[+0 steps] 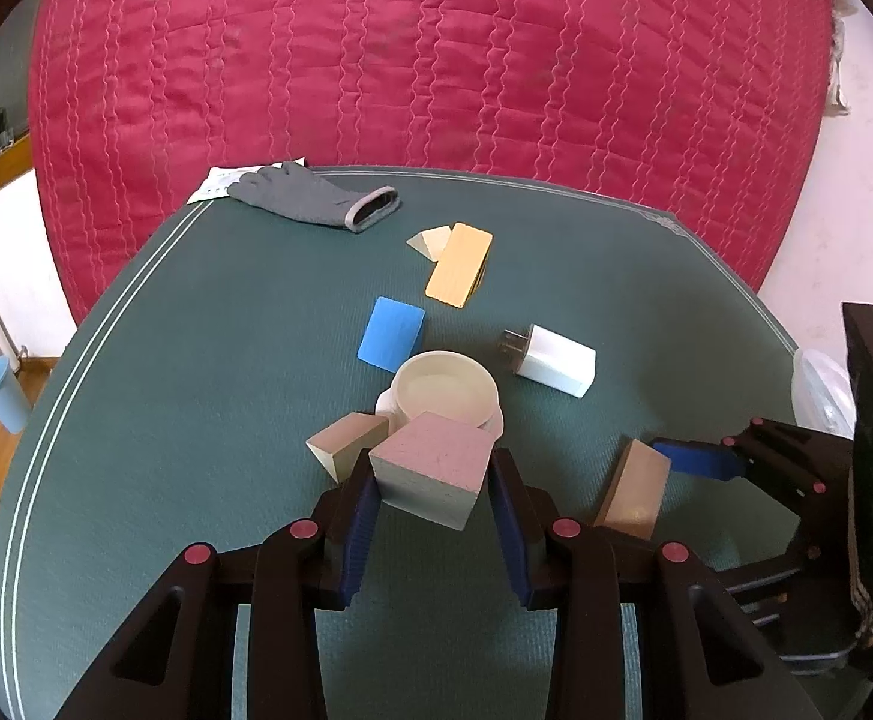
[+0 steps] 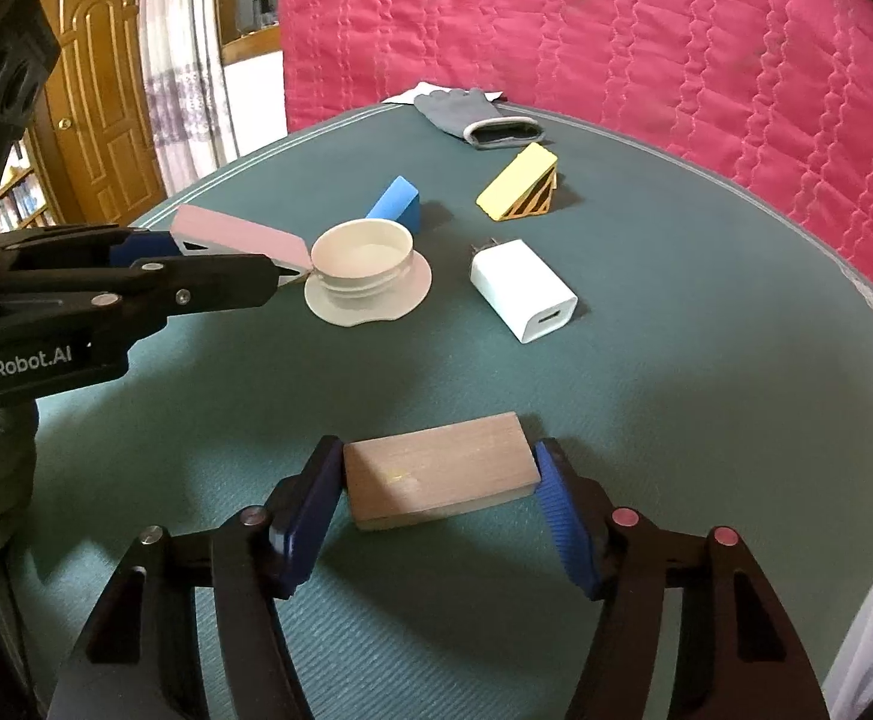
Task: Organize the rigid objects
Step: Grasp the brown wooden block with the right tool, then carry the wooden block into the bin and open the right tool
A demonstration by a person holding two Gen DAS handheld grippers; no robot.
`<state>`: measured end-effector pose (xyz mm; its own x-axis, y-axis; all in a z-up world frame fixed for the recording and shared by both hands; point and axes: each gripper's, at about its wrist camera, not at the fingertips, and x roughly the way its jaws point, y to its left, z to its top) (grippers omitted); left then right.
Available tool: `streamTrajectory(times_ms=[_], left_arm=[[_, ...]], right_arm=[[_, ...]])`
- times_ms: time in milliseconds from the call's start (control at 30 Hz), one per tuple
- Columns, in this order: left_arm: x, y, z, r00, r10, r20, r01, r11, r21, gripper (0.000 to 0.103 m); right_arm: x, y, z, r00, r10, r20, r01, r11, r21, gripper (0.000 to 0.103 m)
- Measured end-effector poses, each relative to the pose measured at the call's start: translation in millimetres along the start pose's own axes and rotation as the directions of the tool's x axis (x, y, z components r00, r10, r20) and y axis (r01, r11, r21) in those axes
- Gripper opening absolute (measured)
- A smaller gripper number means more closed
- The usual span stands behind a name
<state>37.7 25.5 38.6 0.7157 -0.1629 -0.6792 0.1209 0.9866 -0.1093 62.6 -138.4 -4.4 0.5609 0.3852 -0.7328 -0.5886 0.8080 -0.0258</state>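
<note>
My left gripper (image 1: 430, 483) is shut on a pink-topped wooden block (image 1: 433, 474), held just in front of a cream round lid (image 1: 445, 390). It also shows in the right wrist view (image 2: 238, 240), touching the lid (image 2: 367, 267). My right gripper (image 2: 439, 480) is shut on a brown flat wooden block (image 2: 439, 474) resting on the green table (image 2: 676, 390); the block shows in the left wrist view (image 1: 634, 489). A small wooden wedge (image 1: 346, 444) lies left of the held pink block.
A white charger plug (image 2: 523, 291), a blue block (image 2: 397, 201), a yellow wedge block (image 2: 520, 192) and a grey glove (image 2: 472, 114) lie farther back. A red quilt (image 2: 646, 30) hangs behind the table. A blue cup (image 1: 4, 393) stands on the floor at left.
</note>
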Motion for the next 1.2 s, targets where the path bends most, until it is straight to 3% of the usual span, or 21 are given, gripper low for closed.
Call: streamTrajectory(times_ms=[667, 1200], left_arm=[[-1.6, -22.2, -5.5, 1.0, -0.008, 0.002, 0.008, 0.999, 0.046, 0.038], [-7.9, -46.5, -12.1, 1.0, -0.02, 0.004, 0.02, 0.997, 0.076, 0.038]], right_arm=[[-47.5, -17.4, -44.6, 0.999, 0.013, 0.051, -0.022, 0.981, 0.194, 0.065], [-90.6, -41.1, -64.0, 0.991, -0.04, 0.131, -0.002, 0.951, 0.309, 0.065]])
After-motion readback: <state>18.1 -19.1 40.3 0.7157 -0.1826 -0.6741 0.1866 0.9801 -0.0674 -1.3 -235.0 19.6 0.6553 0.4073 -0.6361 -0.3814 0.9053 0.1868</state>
